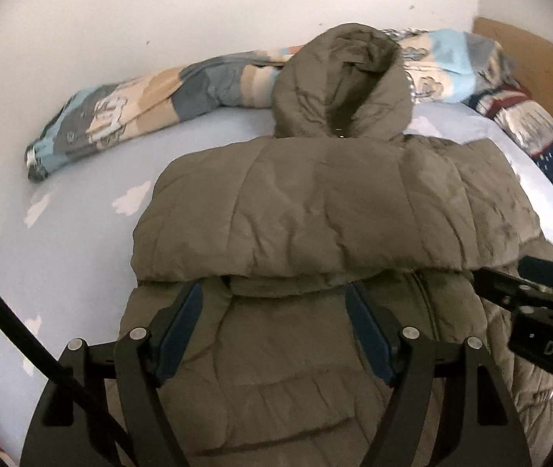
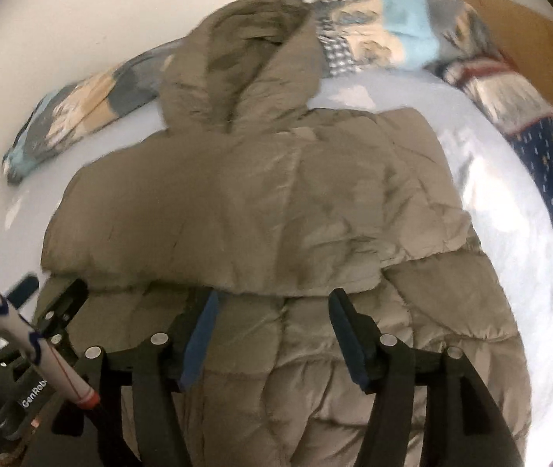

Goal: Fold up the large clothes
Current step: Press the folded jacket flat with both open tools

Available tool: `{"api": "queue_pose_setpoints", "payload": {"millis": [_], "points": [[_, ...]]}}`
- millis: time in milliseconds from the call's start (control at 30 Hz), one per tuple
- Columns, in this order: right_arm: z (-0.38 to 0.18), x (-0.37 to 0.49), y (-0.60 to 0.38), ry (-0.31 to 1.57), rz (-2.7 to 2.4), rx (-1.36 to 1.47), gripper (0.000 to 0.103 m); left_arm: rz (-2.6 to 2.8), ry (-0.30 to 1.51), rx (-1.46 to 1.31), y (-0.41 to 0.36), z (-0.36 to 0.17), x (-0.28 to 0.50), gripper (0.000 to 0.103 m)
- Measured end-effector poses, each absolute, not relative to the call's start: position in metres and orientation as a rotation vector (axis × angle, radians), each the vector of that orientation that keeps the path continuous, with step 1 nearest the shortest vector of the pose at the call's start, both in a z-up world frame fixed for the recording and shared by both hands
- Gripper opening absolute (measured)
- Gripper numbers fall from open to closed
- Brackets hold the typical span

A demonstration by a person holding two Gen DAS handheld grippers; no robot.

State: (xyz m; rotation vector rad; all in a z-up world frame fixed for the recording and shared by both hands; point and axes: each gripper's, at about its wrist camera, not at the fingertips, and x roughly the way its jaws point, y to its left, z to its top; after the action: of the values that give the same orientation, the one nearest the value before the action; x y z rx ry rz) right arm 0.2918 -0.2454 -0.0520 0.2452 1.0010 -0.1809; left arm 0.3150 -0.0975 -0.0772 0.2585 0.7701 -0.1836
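Now, a puffy olive jacket (image 1: 315,202) lies on the pale blue bed (image 1: 82,233), both grippers above it.

Left gripper (image 1: 272,292) and right gripper (image 2: 272,297) stand released, fingers apart over the padding, clasping nothing. Hood (image 1: 342,85) at twelve o'clock, touching a patterned blanket (image 1: 140,101); sleeves folded across the chest.

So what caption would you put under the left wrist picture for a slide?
Open left gripper poised over a puffy olive-brown hooded jacket, sleeves folded across, on a pale blue bedsheet.
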Motion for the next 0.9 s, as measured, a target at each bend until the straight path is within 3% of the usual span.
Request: {"api": "queue_pose_setpoints", "payload": {"millis": [533,900], "points": [[-0.095,0.301,-0.275,1.143,-0.233,0.349,0.064,-0.177,0.809,0.346,-0.099,-0.103,0.324,0.075],[-0.104,0.307,-0.272,1.175,-0.228,0.311,0.071,-0.18,0.851,0.337,-0.098,-0.114,0.337,0.075]]}}
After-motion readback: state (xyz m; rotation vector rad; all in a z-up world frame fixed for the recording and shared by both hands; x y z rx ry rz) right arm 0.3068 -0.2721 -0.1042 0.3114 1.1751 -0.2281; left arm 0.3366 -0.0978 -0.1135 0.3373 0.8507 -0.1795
